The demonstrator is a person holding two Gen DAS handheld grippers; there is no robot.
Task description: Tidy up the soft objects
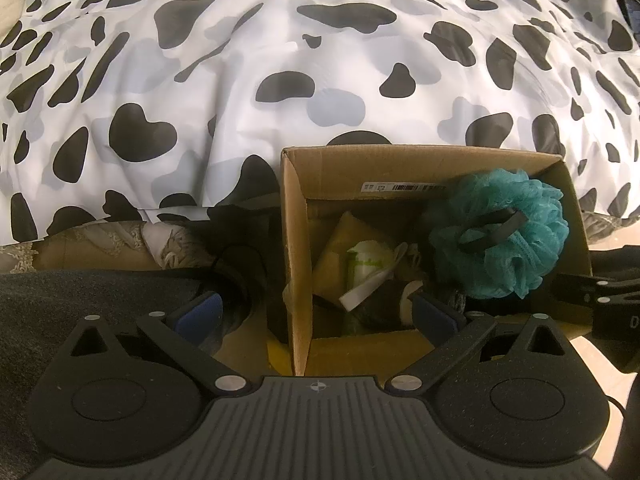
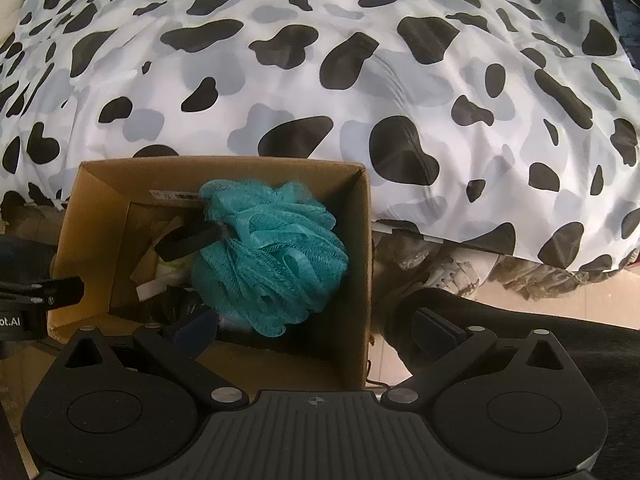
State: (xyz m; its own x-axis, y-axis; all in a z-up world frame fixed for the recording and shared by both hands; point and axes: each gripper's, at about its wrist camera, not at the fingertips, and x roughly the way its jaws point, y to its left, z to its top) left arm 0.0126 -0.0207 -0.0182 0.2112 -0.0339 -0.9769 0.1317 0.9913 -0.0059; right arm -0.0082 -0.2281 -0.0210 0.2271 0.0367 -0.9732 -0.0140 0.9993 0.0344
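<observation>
Where the bed's near edge drops away, box: an open cardboard box (image 1: 298,240) stands just below the cow-print duvet (image 1: 280,40), its flaps up and a barcode label on the far inner wall.
Loofah: a teal mesh bath loofah (image 2: 268,256) sits inside the box against the right wall, piled on top of the other contents, with a dark strap loop (image 2: 188,242) on its left side.
Other contents: under and left of the loofah lie a pale bundle with green print (image 1: 366,262) and a white strip (image 1: 362,290); what they are cannot be told.
Left gripper: the left gripper (image 1: 316,312) has its jaws spread wide and holds nothing; it straddles the box's left wall, one blue pad outside, the other inside near the loofah.
Right gripper: the right gripper (image 2: 316,330) is likewise spread wide and empty, straddling the box's right wall, its left pad inside just below the loofah, its right pad outside.
Beside the box: dark fabric (image 2: 520,332) lies to the right of the box, and patterned lace-like cloth (image 2: 460,264) hangs beneath the duvet edge.
</observation>
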